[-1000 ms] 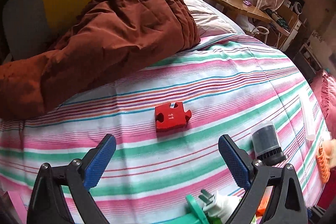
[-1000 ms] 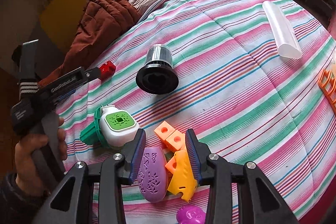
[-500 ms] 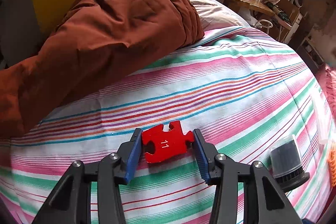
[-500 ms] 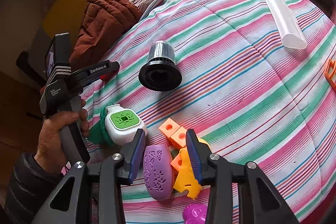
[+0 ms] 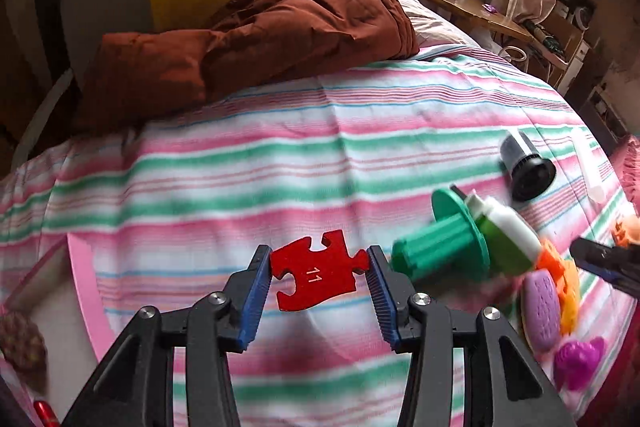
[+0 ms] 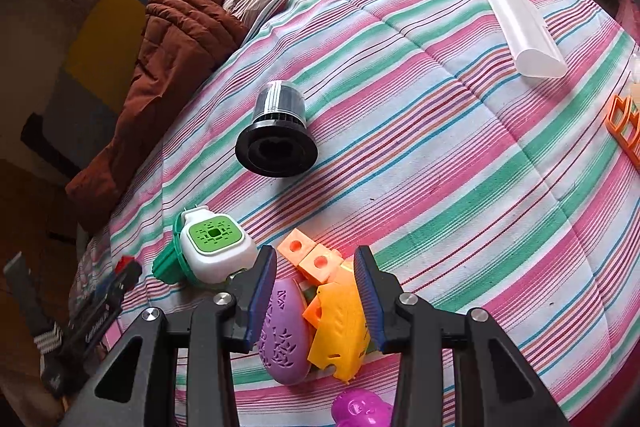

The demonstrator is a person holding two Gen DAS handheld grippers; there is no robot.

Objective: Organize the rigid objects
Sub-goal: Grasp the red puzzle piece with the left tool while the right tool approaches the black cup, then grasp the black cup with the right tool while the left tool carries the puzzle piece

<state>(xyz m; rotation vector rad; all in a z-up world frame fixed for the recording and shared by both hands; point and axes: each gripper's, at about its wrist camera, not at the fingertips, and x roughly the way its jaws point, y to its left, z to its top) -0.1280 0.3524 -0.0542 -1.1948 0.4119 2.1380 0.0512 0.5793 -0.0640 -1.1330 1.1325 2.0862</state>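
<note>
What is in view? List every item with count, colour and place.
puzzle piece: 1, red, in left gripper
filter: 1, black, mid-bed
tube: 1, white, far right
plug-in device: 1, white-green, near pile
spool: 1, green, against device
cubes: 2, orange, pile
oval: 1, purple, pile
fish-like piece: 1, yellow, pile
figure: 1, magenta, nearest
frame: 1, orange, right edge
quilt: 1, brown, headboard end
bedspread: 1, striped, underneath
left gripper: shut
right gripper: open, over pile

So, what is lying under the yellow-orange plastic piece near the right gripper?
The yellow-orange plastic piece lies partly over an orange block and leans against the purple oval. A bit of green shows beneath; the rest is covered.
</note>
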